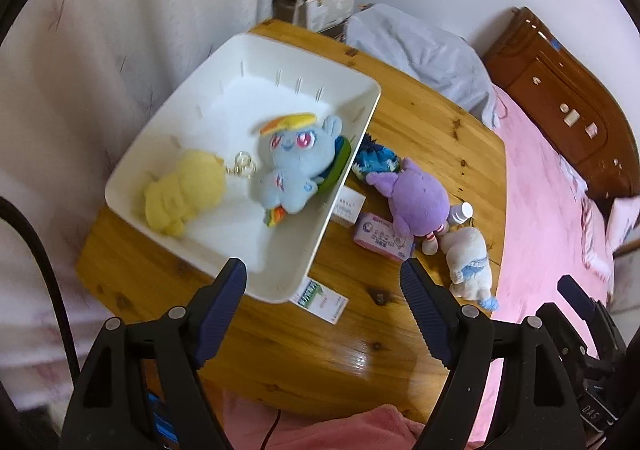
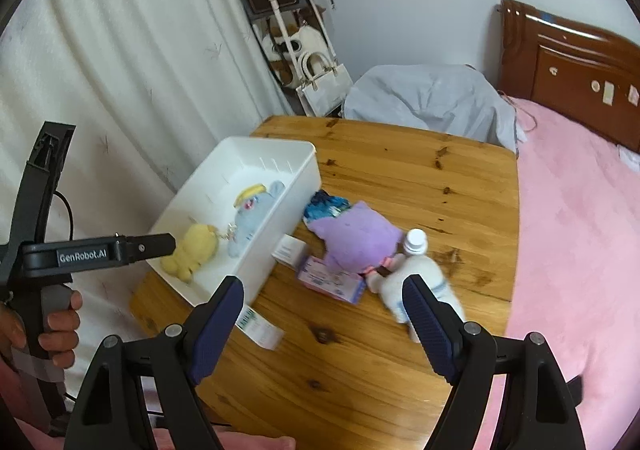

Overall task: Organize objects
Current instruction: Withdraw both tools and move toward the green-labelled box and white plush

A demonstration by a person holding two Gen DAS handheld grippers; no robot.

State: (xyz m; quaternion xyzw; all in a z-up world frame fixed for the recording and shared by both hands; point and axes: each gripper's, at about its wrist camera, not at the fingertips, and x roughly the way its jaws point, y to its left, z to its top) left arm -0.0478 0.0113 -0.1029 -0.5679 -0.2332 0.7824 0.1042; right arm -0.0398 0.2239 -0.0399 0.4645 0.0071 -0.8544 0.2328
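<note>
Left wrist view: your left gripper (image 1: 324,270) and right gripper (image 2: 323,288) hang spread, empty, near the white plastic bin (image 1: 224,90).

both grippers angled down with nothing in them, left gripper (image 1: 324,274) jaws wide, right gripper (image 2: 323,292) same

A knotty wooden table (image 2: 400,178) stands beside a bed with a pink cover (image 2: 572,218) and carved wooden headboard (image 2: 568,66). White curtains (image 2: 120,50) hang left; handbags (image 2: 324,86) hang on a rack by the pale wall (image 2: 420,2).
</note>
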